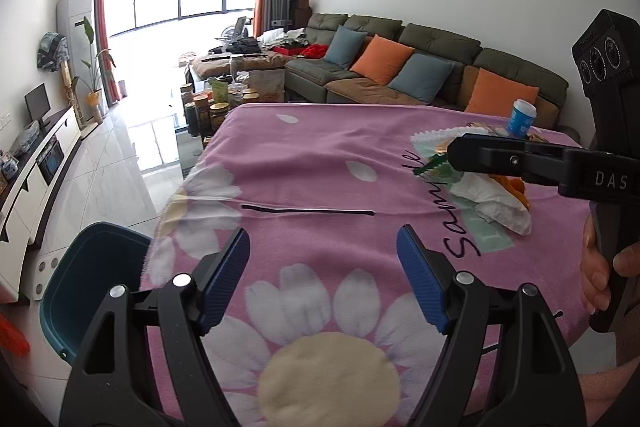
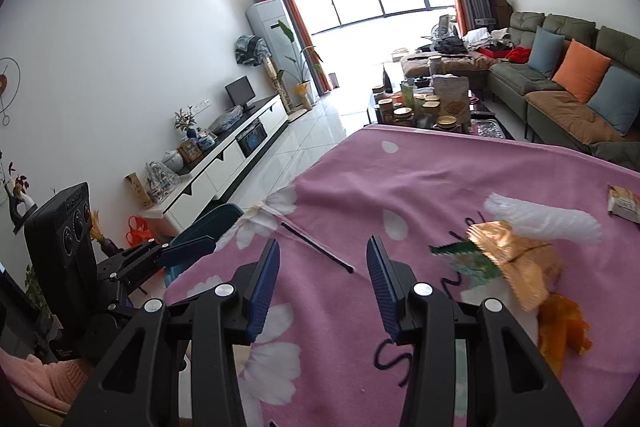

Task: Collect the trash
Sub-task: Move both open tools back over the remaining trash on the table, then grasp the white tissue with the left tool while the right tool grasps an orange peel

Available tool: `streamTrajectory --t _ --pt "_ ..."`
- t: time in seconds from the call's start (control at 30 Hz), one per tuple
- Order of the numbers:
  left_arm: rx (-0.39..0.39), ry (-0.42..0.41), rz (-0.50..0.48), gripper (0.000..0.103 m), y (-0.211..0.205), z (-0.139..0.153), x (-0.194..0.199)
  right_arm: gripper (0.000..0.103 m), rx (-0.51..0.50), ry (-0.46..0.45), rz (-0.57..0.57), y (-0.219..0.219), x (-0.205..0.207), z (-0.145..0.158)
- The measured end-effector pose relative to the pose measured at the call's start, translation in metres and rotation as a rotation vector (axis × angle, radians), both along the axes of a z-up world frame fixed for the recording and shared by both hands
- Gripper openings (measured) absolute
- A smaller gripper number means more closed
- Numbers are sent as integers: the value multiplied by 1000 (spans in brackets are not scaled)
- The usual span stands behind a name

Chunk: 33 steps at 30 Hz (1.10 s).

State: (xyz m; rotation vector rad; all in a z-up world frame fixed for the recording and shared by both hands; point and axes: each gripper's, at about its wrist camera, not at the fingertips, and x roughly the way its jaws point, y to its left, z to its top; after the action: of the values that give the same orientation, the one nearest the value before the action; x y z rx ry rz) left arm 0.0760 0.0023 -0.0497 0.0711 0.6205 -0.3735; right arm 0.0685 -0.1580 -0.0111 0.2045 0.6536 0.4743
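A table under a pink flowered cloth (image 1: 320, 163) carries a trash pile at the right: a green wrapper (image 1: 434, 171), white crumpled paper (image 1: 500, 203), a blue cup (image 1: 520, 119). The right wrist view shows the green wrapper (image 2: 460, 255), a gold foil wrapper (image 2: 516, 263), white foam netting (image 2: 548, 219), orange peel (image 2: 564, 331). A thin black stick (image 1: 308, 211) lies mid-table; it also shows in the right wrist view (image 2: 316, 247). My left gripper (image 1: 322, 255) is open and empty, just short of the stick. My right gripper (image 2: 322, 263) is open and empty, left of the pile.
A dark teal bin (image 1: 96, 283) stands on the floor by the table's left edge, also seen in the right wrist view (image 2: 208, 223). A snack packet (image 2: 622, 203) lies at the far right. A cluttered coffee table (image 1: 224, 99) and a sofa (image 1: 400, 67) stand beyond.
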Motion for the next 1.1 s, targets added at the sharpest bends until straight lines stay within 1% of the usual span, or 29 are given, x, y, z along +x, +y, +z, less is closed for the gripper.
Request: streamTrajectory --t 0.2,0.33,0.43,0.57,0.67,0.83,1.0,1.1 --pt "0 27 -134 75 -60 -7 -2 43 -17 8 -181 -70 -14 -10" --pt "5 52 -201 75 -92 -12 2 43 -8 44 -279 -108 -13 -26" --pt "4 79 -239 74 -114 -17 6 43 -2 88 -322 -126 -11 -41" --pt "5 112 -275 72 -135 -22 14 43 2 131 -332 -144 -11 -58" --pt "6 150 -284 71 -150 -27 26 43 -1 151 -325 -144 -9 -65" --pt "-12 204 -292 71 -164 -32 44 43 -7 161 -317 -144 -8 -68" --pt "-8 240 -299 71 -180 -38 54 43 -9 179 -333 -152 -6 -70" --pt "-6 271 -298 67 -188 -43 60 42 -17 201 -326 -153 -3 -73"
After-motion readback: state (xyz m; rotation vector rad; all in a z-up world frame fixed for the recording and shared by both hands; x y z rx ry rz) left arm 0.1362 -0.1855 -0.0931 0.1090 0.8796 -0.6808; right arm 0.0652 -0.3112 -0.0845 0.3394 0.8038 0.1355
